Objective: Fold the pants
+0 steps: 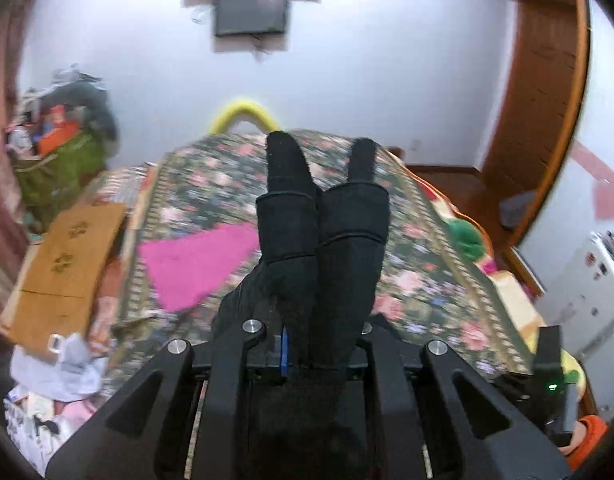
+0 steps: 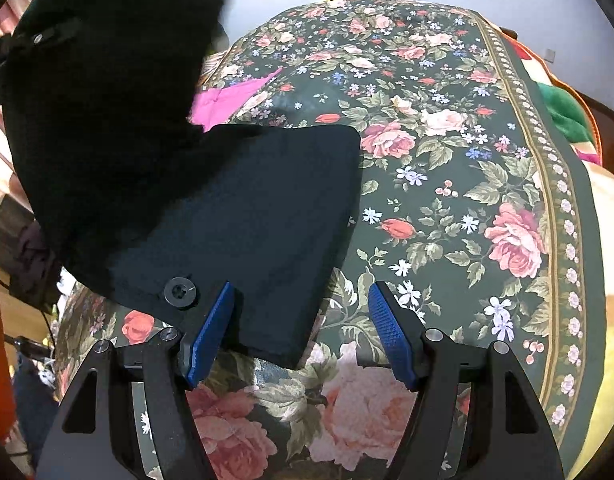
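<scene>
Hanging from the left gripper is the dark cloth of the pants, pinched tight between its two black fingers, which sit close together with the cloth bunched up along them. In the right wrist view the lifted part of the pants rises up at the top left, above the flowery bedspread, and it looks blurry there. The lower part of the pants lies flat on the flowery bedspread, with one rounded corner toward the middle of the spread and one corner near the camera. A black button shows on the pants, close to the near edge.

The right gripper sits just above the flowery bedspread with its two blue pads wide apart. The left blue pad is over the near edge of the pants, and the other pad is over bare bedspread. Nothing is squeezed between them.

A pink cloth lies on the flowery bedspread, past the pants on the far side. A brown cardboard box sits beside the bedspread, off its left edge in the left wrist view. A green bag full of things stands farther back from the bedspread, by the white wall
</scene>
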Demonstrator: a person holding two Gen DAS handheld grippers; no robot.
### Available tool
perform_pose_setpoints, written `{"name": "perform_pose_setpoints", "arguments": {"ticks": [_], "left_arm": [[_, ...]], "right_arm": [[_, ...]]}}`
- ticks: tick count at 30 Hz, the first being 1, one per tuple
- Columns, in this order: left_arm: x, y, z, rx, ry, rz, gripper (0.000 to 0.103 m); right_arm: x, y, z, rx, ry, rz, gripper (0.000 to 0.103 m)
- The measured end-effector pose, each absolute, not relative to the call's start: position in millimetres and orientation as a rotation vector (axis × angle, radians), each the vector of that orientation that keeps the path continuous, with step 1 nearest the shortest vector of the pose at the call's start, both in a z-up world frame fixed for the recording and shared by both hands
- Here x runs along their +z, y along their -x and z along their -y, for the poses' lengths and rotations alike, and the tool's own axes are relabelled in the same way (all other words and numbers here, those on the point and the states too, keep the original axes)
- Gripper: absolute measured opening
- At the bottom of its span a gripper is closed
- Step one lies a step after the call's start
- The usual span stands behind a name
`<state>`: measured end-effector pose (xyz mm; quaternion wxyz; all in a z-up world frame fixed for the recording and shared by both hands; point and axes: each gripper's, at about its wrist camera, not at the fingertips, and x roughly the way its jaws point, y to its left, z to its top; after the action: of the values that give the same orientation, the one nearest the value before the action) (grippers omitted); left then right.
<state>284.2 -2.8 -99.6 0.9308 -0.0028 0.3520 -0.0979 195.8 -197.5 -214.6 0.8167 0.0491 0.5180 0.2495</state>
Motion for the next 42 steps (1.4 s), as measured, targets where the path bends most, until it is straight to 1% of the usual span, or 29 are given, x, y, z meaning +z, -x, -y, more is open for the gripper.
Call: {"name": "perform_pose_setpoints", "arguments": {"ticks": [5,12,15,18,19,20,22,25,27,30,34,37,42], "left_arm": [[-130,-293,50,-0.287,-0.016,-0.829,0.012],[-177,-282,85,-0.36,-0.092,-0.99,0.012],[-188,-276,94,-0.356,-0.151,-1.046,0.016],[-190,-269,99,-0.356,-0.185,-1.068,0.029],[-189,-267,98,-0.371,-0.177,-1.081,0.05],[-186,-265,95,-0.389,-0.159,-1.083,0.073],[-176,-258,92,-0.401,-0.131,-1.033,0.087],[-155,-252,85,-0.326,-0.173,-0.928,0.094],[-147,-255,76,-0.296,-0.169,-0.903,0.097],[-138,-270,54,-0.232,-0.144,-0.891,0.097],[-136,-298,24,-0.148,-0.143,-0.873,0.1],[-147,-328,-1,-0.076,-0.162,-0.891,0.1],[-186,-382,-41,0.01,-0.156,-1.011,0.1]], "right_arm": [[-213,-191,201,0.543,-0.121,-1.1,0.066],[-209,-181,207,0.551,-0.113,-1.094,0.066],[-209,-176,209,0.55,-0.11,-1.096,0.066],[-208,-171,208,0.543,-0.088,-1.1,0.066],[-209,-169,208,0.536,-0.076,-1.099,0.066],[-208,-167,207,0.532,-0.066,-1.094,0.066],[-207,-165,209,0.536,-0.065,-1.091,0.066],[-206,-164,211,0.529,-0.07,-1.093,0.066],[-206,-165,213,0.525,-0.072,-1.094,0.066],[-203,-162,212,0.52,-0.066,-1.084,0.066],[-198,-161,210,0.519,-0.063,-1.068,0.066],[-197,-162,213,0.508,-0.074,-1.063,0.066],[-202,-163,222,0.479,-0.128,-1.077,0.066]]}}
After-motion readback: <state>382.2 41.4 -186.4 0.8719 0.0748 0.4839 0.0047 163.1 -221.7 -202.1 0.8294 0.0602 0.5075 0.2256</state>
